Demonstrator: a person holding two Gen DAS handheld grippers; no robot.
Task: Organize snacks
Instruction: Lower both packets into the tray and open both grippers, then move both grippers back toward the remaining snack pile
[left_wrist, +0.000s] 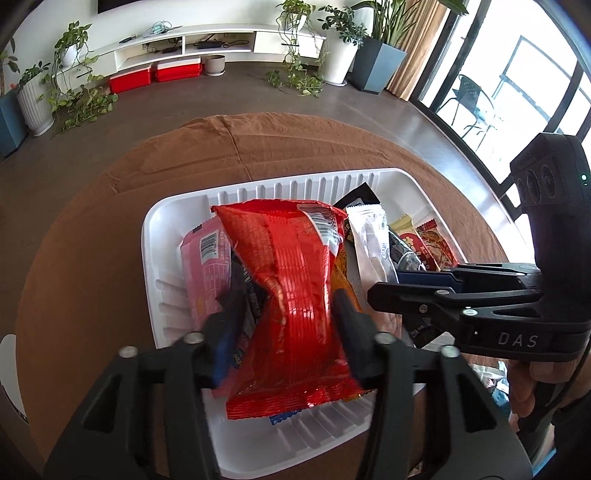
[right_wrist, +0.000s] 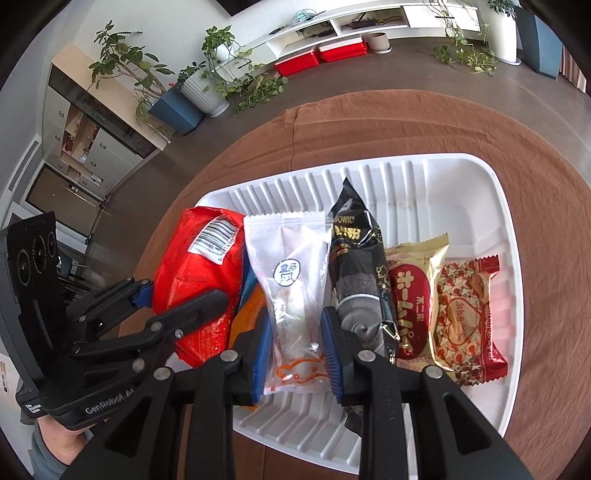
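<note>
A: Left wrist view first. The red bag (left_wrist: 291, 295) is the task's thing there, and the left gripper (left_wrist: 288, 310) has its jaws clamped on it. The film is pinched into a waist between them. The bag is over the near left part of the white tray (left_wrist: 155, 236), above a pink packet (left_wrist: 207, 273) and some orange and dark wrappers.

B: And the right gripper (right_wrist: 295, 339)?

A: In the right wrist view its jaws stand on both sides of the clear white packet (right_wrist: 291, 291), with the blue pads (right_wrist: 332, 350) touching or almost touching the film. I judge it is closed on the packet, but lightly; the packet is not crushed.

B: Why are the packets held so?

A: I think each is gripped across its narrow width near the near end, so it can be lifted or shifted without disturbing its neighbours. To the right the snacks are already in a row, long sides together: a black packet (right_wrist: 358, 280), a gold one with a red label (right_wrist: 413, 306), then a red patterned one (right_wrist: 469, 321) near the tray's right edge.

B: So the left side is not finished?

A: It seems so. The tray is on a round counter with a brown cloth (right_wrist: 369, 125). A risk: the red bag is puffy and could slip.
</note>
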